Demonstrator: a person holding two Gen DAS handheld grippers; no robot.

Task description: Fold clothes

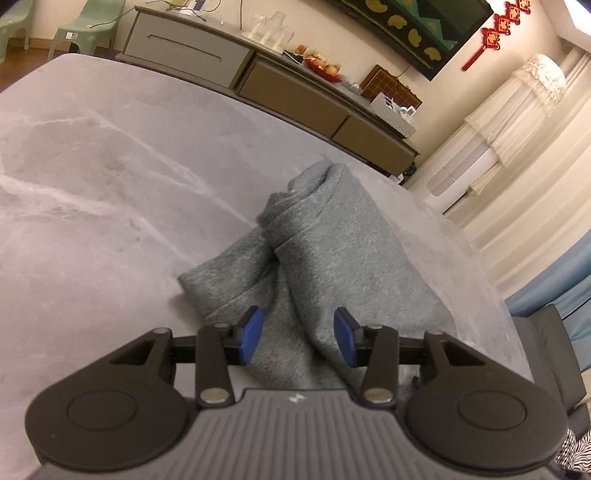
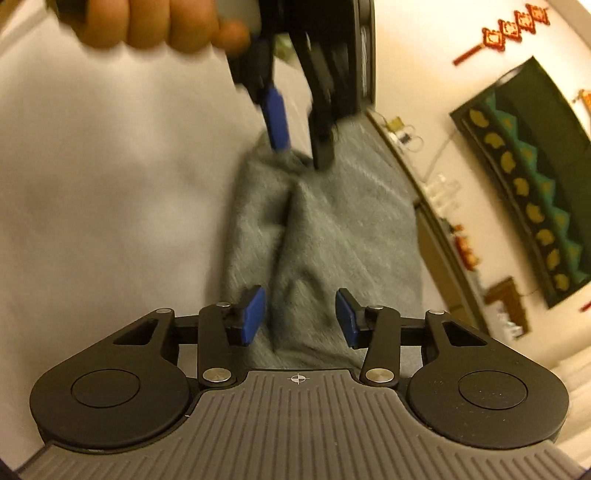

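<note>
A grey-green knit garment (image 1: 332, 236) lies bunched in loose folds on the grey marble table (image 1: 92, 184). My left gripper (image 1: 299, 338) is open just above the garment's near end, and cloth shows between and below its blue pads (image 1: 253, 334). The right wrist view is blurred by motion. There the same garment (image 2: 332, 229) runs away from my right gripper (image 2: 300, 317), which is open over its near end. At the garment's far end the left gripper (image 2: 299, 147) points down with its fingers apart, tips at the cloth, held by a hand (image 2: 147, 26).
A long low sideboard (image 1: 288, 92) with glasses and fruit stands along the wall beyond the table's far edge. Green plastic stools (image 1: 85, 29) are at the far left. A dark chair (image 1: 546, 354) sits by the table's right edge, near pale curtains (image 1: 517, 122).
</note>
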